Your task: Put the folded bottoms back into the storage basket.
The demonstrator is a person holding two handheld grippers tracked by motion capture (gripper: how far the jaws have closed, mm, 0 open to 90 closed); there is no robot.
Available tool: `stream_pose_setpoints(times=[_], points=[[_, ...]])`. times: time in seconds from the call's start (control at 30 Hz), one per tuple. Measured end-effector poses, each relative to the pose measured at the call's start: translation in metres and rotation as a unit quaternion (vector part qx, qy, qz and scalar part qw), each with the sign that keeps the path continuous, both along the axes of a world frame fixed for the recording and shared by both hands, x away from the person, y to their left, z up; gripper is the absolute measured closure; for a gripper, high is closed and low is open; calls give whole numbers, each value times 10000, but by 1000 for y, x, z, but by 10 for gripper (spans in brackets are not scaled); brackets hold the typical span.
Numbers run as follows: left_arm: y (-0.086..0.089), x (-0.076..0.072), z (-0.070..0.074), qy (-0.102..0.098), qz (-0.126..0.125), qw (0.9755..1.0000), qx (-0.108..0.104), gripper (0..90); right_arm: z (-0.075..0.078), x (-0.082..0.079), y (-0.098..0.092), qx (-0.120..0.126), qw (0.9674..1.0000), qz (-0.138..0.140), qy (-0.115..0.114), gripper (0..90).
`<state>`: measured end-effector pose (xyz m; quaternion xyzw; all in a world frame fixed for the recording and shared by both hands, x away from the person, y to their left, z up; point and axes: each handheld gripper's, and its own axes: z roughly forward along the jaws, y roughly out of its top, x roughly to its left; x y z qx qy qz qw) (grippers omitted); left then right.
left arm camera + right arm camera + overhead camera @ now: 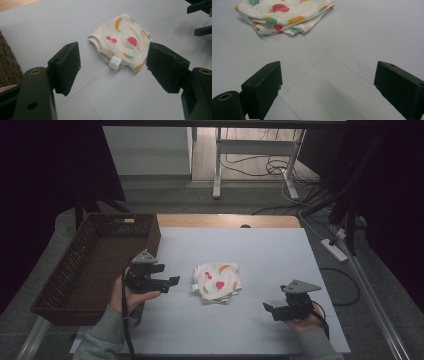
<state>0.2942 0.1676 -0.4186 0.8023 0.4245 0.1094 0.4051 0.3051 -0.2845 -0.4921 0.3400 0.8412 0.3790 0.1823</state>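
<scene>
A folded cream garment (pixel 217 282) printed with fruit lies flat near the middle of the pale grey table (pixel 260 250). My left gripper (pixel 172 281) hovers just left of it, open and holding nothing. In the left gripper view the garment (pixel 122 40) sits ahead between the spread jaws, its white label (pixel 115 61) facing me. My right gripper (pixel 268 309) is open at the lower right, a short way from the cloth. From the right gripper view the garment (pixel 284 13) lies farther off at the upper left, beyond the parted jaws.
A dark woven basket (pixel 95 265) stands along the table's left edge, beside my left hand. A strip of wooden tabletop (pixel 227 220) borders the far edge. Beyond it are desk legs and floor cables (pixel 270 167).
</scene>
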Motion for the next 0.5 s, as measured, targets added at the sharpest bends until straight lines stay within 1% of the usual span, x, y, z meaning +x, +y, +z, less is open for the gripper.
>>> stream_pose_setpoints(times=[0.23, 0.5], points=[[-9, 5, -1, 46, -94, 9999, 34, 272, 0, 0, 0, 0, 10000, -1, 16, 82], [-17, 13, -4, 115, -140, 9998, 47, 272, -1, 0, 0, -2, 10000, -1, 28, 82]])
